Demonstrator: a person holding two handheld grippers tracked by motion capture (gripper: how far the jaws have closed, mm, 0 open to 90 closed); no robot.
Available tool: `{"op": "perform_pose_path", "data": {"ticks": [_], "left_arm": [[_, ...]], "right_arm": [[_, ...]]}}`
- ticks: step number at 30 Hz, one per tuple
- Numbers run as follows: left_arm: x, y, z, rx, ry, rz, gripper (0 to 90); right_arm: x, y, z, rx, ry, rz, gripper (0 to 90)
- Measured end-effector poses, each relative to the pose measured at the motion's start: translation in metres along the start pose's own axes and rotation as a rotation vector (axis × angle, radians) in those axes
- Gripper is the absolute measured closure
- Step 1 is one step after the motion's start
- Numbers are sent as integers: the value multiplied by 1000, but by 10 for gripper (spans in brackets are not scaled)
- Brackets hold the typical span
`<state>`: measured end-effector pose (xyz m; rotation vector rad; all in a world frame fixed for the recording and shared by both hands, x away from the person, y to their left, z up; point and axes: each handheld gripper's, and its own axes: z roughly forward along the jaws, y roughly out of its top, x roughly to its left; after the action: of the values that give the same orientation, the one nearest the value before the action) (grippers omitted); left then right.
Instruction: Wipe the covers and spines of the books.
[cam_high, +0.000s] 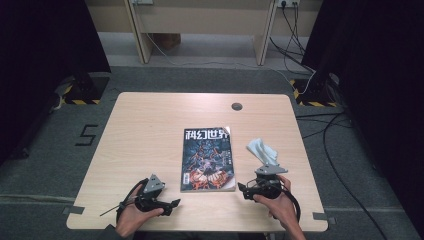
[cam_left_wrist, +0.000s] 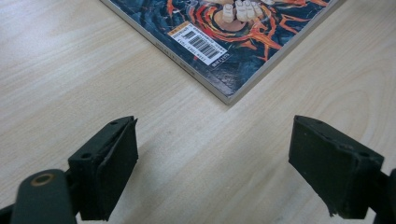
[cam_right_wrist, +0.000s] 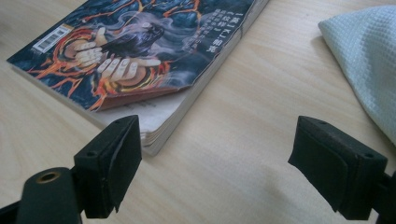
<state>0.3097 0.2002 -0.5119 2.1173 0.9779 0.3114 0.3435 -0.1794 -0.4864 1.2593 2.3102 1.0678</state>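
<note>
Light wooden table (cam_high: 150, 125), square-cornered, with a small dark round cap (cam_high: 237, 106) near the far edge.

Near the middle, lying flat and closed: magazine (cam_high: 208, 159), dark cover with orange flames and white characters across the top, spine to the left. Barcode sticker at the near left corner in the left gripper view (cam_left_wrist: 198, 44). Near right cover corner curled up off the pages in the right gripper view (cam_right_wrist: 140, 70).

Just right of the magazine, apart from it: white cloth (cam_high: 262, 150), crumpled, waffle-textured up close (cam_right_wrist: 364, 60).

At the near edge, left of the magazine: left gripper (cam_high: 174, 204) held in the left hand (cam_high: 131, 218), low over the table and aimed right, toward the magazine's near left corner. Jaws wide apart, nothing between them but bare wood (cam_left_wrist: 212, 161).

Right of the magazine's near right corner: right gripper (cam_high: 241, 189) in the right hand (cam_high: 277, 205), aimed left. Jaws likewise wide apart, gripping nothing (cam_right_wrist: 215, 163); left jaw close by the curled corner, whether touching cannot be told.
</note>
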Motion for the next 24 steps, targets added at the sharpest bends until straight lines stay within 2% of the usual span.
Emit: {"op": "perform_pose_path", "data": {"ticks": [6,8,15,18,21,24], "left_arm": [[-4,-4,-2,11,-9,14,150],[-7,-6,-1,26,-15,29,150],[-9,-7,0,36,-13,52,147],[-10,-10,0,35,-7,98,145],[-10,-11,0,25,-8,98,141],[-10,-11,0,20,-11,98,138]], "right_arm": [[5,-11,-4,16,-5,-4,166],[7,-16,-5,30,-14,-29,167],[9,-26,-8,65,-36,-48,167],[11,-30,-10,85,-41,-48,167],[12,-34,-12,96,-46,-53,167],[14,-39,-12,136,-54,-52,159]]}}
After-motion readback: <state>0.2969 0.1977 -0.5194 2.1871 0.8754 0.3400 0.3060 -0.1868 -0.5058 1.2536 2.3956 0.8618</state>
